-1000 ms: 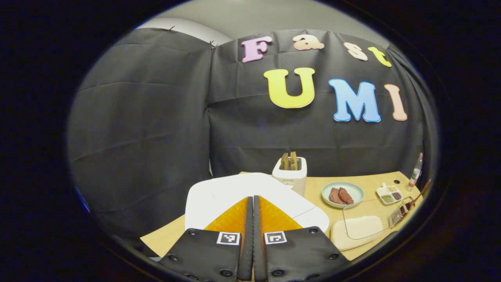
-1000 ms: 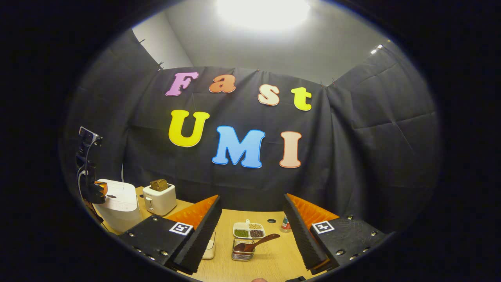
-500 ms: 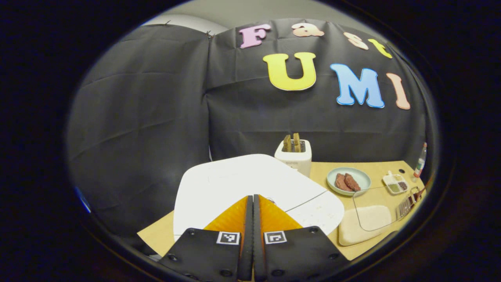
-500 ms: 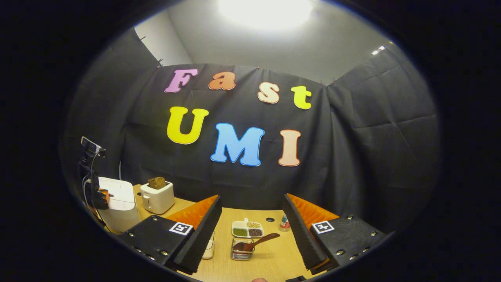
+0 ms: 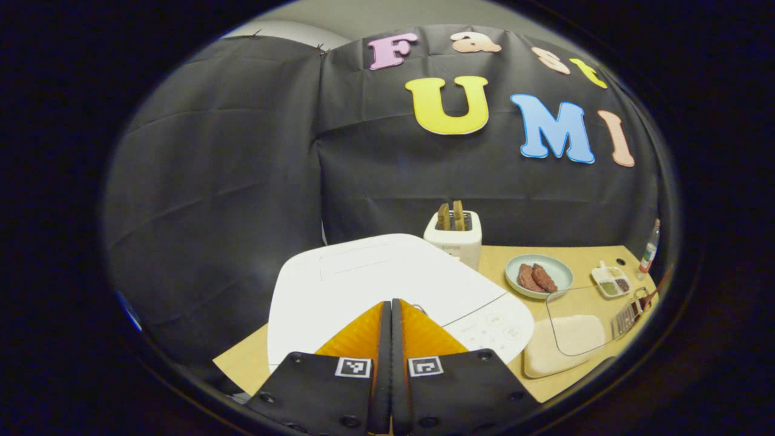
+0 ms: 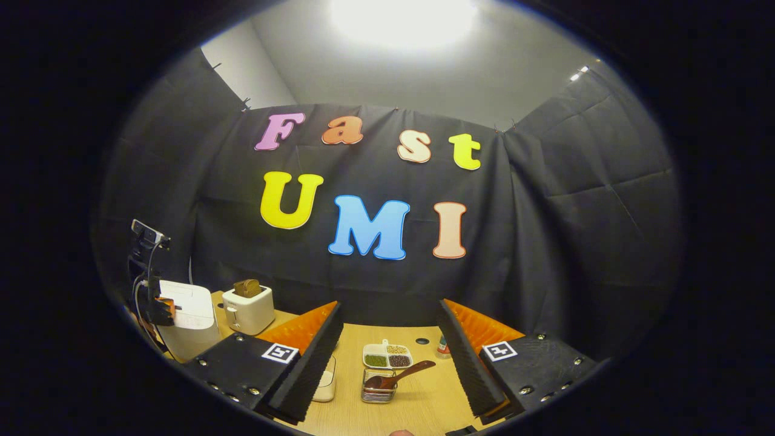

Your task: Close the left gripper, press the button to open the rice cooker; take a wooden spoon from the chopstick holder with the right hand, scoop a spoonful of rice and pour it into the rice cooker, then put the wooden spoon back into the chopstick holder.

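Left gripper view: the left tool (image 5: 391, 309) is clenched, fingers pressed together, its tips over the cooker (image 5: 363, 278) lid at the surface's left edge.

Right gripper view: the right tool (image 6: 390, 339) is released, jaws wide. Between them, the spoon (image 6: 396, 374) leans in the holder (image 6: 378, 392) on the surface (image 6: 424, 406).

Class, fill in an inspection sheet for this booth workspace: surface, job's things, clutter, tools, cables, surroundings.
Surface: wooden table.
Job's things: white rice cooker, lid shut; wooden spoon resting in the chopstick holder; rice container.
Clutter: toaster with bread, plate of meat, divided dish, bottle.
Tools: left tool shut, over the cooker; right tool open, facing the spoon.
Cables: cable on the left tool.
Surroundings: black cloth walls, ceiling light.
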`<state>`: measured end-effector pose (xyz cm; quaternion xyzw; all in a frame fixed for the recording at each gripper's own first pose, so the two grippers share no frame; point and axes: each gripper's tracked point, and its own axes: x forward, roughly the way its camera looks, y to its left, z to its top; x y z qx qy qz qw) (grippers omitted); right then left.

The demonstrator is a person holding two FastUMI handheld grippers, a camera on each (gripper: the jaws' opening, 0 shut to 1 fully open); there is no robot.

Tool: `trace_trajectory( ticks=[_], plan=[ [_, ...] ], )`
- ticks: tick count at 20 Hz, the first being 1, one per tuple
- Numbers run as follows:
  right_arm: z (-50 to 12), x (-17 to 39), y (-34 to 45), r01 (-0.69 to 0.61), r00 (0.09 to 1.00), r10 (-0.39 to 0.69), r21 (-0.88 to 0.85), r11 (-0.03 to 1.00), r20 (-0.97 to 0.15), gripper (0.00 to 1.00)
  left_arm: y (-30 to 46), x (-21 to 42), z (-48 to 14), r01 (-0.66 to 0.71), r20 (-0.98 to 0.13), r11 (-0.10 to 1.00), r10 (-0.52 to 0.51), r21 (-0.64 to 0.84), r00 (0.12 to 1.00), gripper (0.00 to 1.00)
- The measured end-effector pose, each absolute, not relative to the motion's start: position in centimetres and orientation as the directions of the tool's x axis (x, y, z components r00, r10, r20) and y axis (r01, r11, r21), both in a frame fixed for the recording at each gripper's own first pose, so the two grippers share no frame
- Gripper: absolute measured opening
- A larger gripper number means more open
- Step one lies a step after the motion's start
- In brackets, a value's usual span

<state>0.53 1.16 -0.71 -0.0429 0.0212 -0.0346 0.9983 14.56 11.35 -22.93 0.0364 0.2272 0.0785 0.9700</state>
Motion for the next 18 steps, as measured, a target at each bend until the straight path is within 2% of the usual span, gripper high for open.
trace_trajectory(
  ticks=[3,4,8,9,13,15,16,17,18],
  plan=[
    [-0.4,0.1,0.8,0.063,0.997,-0.065,-0.09,0.994,-0.029,0.95,11.5,14.1,-21.2,-0.155,-0.42,0.985,0.171,0.074,0.891,0.11],
    [-0.5,0.1,0.6,0.061,0.998,-0.064,-0.086,0.994,-0.029,0.95,11.7,14.2,-20.3,-0.158,-0.396,0.985,0.173,0.07,0.902,0.08],
    [-0.5,0.2,0.0,0.054,0.998,-0.057,-0.066,0.996,-0.03,0.95,12.4,14.5,-14.3,-0.178,-0.275,0.979,0.199,0.102,0.941,0.09],
    [-0.4,0.3,-0.1,0.052,0.998,-0.053,-0.059,0.997,-0.028,0.95,12.3,14.4,-13.0,-0.178,-0.26,0.981,0.192,0.078,0.946,0.11],
    [-0.4,0.8,-0.3,0.035,0.999,-0.035,-0.038,0.999,-0.021,0.95,11.6,13.4,-8.4,-0.184,-0.186,0.983,0.179,-0.009,0.966,0.06],
    [-0.6,1.1,-0.4,0.023,0.999,-0.024,-0.03,0.999,-0.021,0.95,10.5,12.2,-5.8,-0.15,-0.135,0.988,0.145,-0.022,0.98,0.11],
    [-0.8,1.3,-0.4,0.019,1.0,-0.02,-0.027,0.999,-0.021,0.95,9.6,11.7,-4.8,-0.123,-0.118,0.992,0.119,-0.028,0.986,0.1],
    [-0.9,1.4,-0.5,0.015,1.0,-0.016,-0.022,1.0,-0.024,0.95,8.9,11.0,-4.1,-0.102,-0.105,0.994,0.099,-0.031,0.99,0.18],
    [-1.3,1.6,-0.6,0.012,1.0,-0.012,-0.015,1.0,-0.027,0.95,8.4,10.7,-3.4,-0.088,-0.091,0.996,0.085,-0.031,0.992,0.37]
  ],
)
